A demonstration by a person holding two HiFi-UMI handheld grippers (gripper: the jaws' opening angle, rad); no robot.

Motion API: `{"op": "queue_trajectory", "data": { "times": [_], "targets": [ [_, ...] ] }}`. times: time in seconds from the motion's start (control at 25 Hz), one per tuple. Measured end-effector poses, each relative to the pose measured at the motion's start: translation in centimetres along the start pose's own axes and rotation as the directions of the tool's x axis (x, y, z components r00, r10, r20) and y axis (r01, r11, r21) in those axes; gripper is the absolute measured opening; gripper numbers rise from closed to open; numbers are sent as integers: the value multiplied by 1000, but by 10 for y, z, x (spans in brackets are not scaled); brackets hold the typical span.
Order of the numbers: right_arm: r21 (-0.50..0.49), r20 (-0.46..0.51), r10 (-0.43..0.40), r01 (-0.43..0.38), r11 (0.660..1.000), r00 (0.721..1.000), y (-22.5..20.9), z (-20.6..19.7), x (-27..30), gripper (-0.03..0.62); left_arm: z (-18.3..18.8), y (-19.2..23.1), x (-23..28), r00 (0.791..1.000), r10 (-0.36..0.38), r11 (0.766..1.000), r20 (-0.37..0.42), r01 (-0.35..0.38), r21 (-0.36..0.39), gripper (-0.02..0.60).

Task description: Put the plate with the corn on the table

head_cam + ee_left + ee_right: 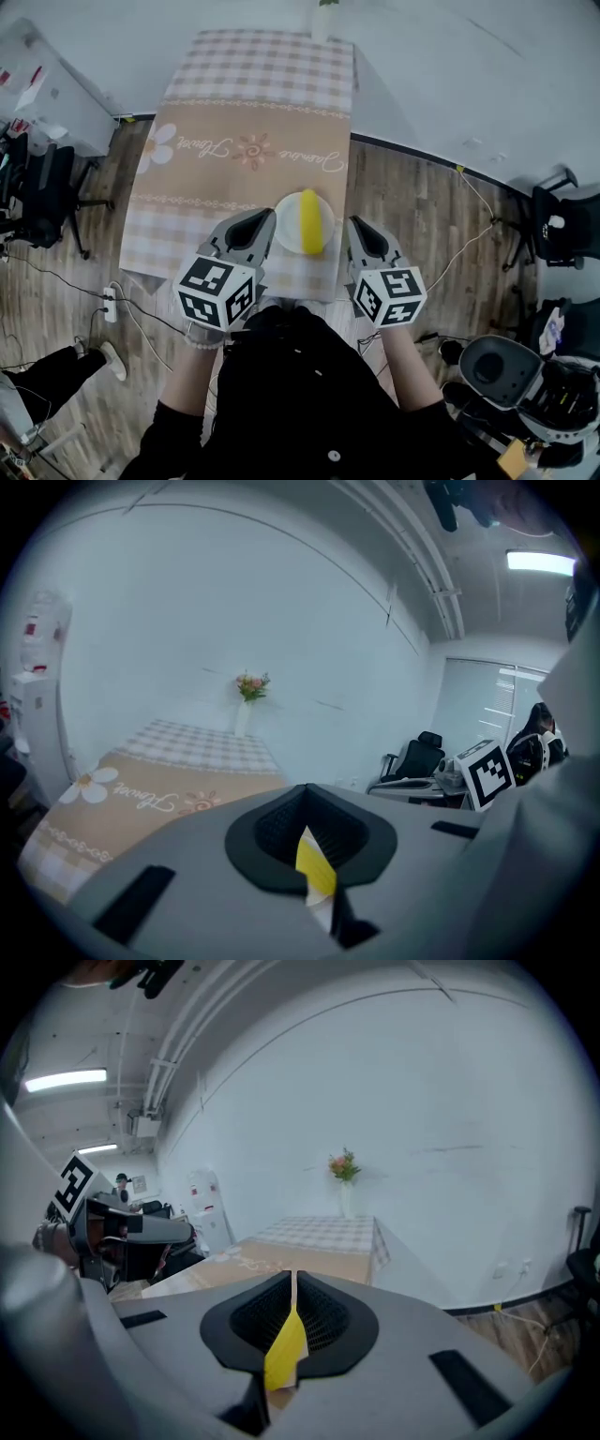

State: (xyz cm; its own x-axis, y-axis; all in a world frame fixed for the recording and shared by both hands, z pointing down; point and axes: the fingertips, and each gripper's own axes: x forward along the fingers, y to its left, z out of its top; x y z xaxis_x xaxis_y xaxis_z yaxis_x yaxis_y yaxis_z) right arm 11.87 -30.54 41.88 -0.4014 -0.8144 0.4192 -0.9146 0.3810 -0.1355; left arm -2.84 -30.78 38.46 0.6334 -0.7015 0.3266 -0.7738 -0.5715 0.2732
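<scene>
The round white plate [285, 217] carrying the yellow corn cob [310, 221] sits at the centre of the head view, over the near end of the table. I have it pinched on both sides: the left claw [255, 228] is closed on its left rim and the right claw [362, 236] on its right rim. In each gripper view a sliver of plate and yellow shows, clamped between the dark pads. I can't tell from here whether the plate is already resting on the cloth or hanging just above it.

The main risk, as I judge it, is the cob. It lies loose along the plate, so if I lower one side faster than the other it could roll off. Both grips catch only the thin rim, so a twist could let the plate slip out. The plate is also close to the table's near edge, low in the frame. Released too early, it could end up partly overhanging and tip towards me.

The long table [202, 202] wears a beige cloth with flower prints and checked ends, flat and bare apart from a small vase of flowers [344, 1171] at its far end. Around it is wood-plank floor [422, 216], with a white wall above. Black office chairs [37, 192] stand at the left, and a white power strip [110, 305] with cables lies at lower left.
</scene>
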Motion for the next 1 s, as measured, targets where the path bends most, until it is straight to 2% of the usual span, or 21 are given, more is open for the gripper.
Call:
{"op": "queue_trajectory", "data": {
  "times": [0.2,0.56,0.84,1.0],
  "targets": [
    [-103,62,14,-7,995,998,12,30,-20,52,20,-13,-16,999,2,993,40,-6,119,14],
    [-216,155,34,1,976,987,30,66,-38,51,43,-29,-32,995,-17,983,95,-1,181,14],
    [-237,204,47,3,971,978,35,82,-47,49,46,-33,-35,994,-11,975,112,-14,223,14],
    [-253,216,50,6,967,975,37,89,-50,48,47,-33,-32,994,-14,975,107,-10,221,14]
  ]
}}
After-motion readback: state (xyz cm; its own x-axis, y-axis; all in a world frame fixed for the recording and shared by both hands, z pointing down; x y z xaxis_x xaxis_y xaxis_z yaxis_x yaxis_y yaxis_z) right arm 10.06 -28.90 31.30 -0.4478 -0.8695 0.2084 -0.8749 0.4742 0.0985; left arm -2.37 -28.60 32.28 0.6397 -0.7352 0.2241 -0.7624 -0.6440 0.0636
